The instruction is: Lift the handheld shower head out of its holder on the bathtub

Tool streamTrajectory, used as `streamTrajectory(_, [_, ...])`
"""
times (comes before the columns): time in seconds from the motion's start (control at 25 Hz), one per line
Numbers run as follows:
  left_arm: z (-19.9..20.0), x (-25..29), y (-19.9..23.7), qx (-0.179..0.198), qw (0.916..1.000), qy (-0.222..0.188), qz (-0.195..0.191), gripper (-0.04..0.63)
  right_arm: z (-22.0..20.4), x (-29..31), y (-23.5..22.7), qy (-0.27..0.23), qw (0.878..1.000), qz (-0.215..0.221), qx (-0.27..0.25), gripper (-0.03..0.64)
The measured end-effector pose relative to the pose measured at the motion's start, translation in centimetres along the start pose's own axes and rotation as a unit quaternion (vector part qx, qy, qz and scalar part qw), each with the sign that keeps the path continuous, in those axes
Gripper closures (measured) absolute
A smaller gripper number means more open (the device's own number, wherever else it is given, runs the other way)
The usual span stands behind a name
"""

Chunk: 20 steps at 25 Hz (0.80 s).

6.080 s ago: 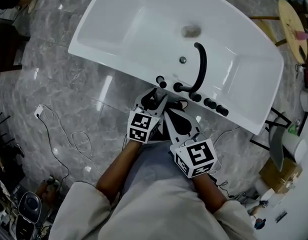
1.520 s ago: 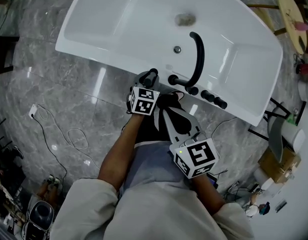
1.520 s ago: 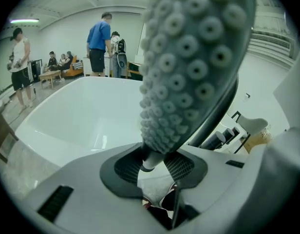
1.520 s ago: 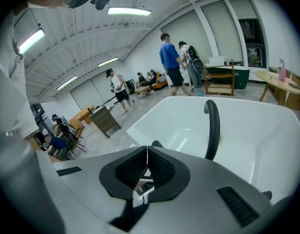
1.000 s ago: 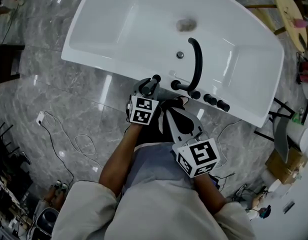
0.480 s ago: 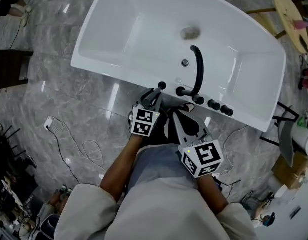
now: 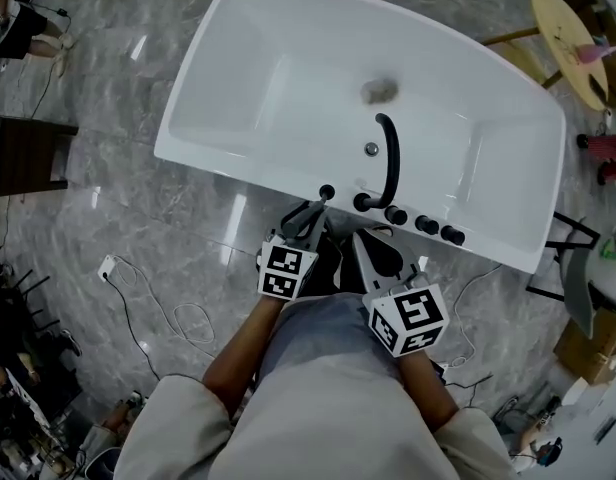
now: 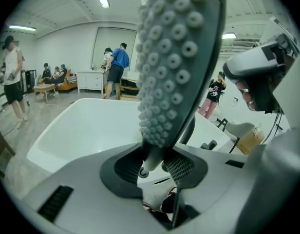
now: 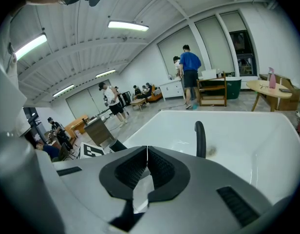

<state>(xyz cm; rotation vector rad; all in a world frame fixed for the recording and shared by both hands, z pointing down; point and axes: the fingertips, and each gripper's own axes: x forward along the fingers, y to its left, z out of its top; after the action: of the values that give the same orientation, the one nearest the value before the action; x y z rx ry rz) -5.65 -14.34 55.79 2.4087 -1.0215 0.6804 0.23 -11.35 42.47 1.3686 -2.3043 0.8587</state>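
The handheld shower head (image 8: 177, 57) is grey with rows of rubber nozzles and stands upright out of my left gripper (image 8: 157, 165), which is shut on its lower neck. In the head view the left gripper (image 7: 308, 215) is at the near rim of the white bathtub (image 7: 278, 58), and the shower head's dark end (image 7: 325, 194) sticks out past the jaws. My right gripper (image 7: 376, 255) hangs just right of it, short of the rim. Its jaws meet with nothing between them (image 9: 147, 168).
A black curved spout (image 7: 390, 158) and several black knobs (image 7: 425, 226) sit on the tub's near rim, right of the left gripper. The drain (image 7: 380, 91) lies mid-tub. A white cable (image 7: 158, 308) trails on the marble floor. A round wooden table (image 7: 573, 38) stands at the top right. People stand in the background.
My left gripper closed on the shower head at the tub rim and has since risen with it. The right gripper has stayed shut beside it.
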Motion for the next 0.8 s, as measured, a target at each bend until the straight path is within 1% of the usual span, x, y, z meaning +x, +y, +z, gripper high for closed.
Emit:
streamTrajectory(0.2, [1.8,-1.4,-0.5,0.014,0.9997,-0.013,-0.012,0.457,0.6,-0.4,-0.4,-0.006,1.0,-0.005,-0.006,0.598])
streamTrajectory(0.32, [2.6,-2.4,-0.6,0.021,0.9995,-0.018,-0.013,0.457,1.0,-0.8,-0.5,-0.013,1.0,-0.008,-0.009,0.598])
streamTrajectory(0.44, [3.5,-3.4,-1.1,0.055,0.998,-0.023,-0.02,0.457,1.4,-1.0,-0.6,-0.019,1.0,-0.01,-0.014,0.598])
streamTrajectory(0.48, [3.8,-3.7,-1.3,0.059,0.9976,-0.025,-0.025,0.457,1.5,-1.0,-0.6,-0.021,1.0,-0.01,-0.016,0.598])
streamTrajectory(0.6, [4.1,-4.6,-1.5,0.047,0.9979,-0.027,-0.035,0.457,1.7,-1.2,-0.3,-0.024,0.999,-0.009,-0.022,0.598])
streamTrajectory(0.72, [4.7,-5.7,-1.2,0.046,0.9981,-0.027,-0.03,0.457,1.7,-1.1,0.1,-0.026,0.999,-0.005,-0.027,0.598])
streamTrajectory(0.8, [5.5,-6.4,-1.1,0.029,0.9986,-0.037,-0.025,0.457,1.9,-1.2,0.2,-0.029,0.999,-0.003,-0.03,0.598])
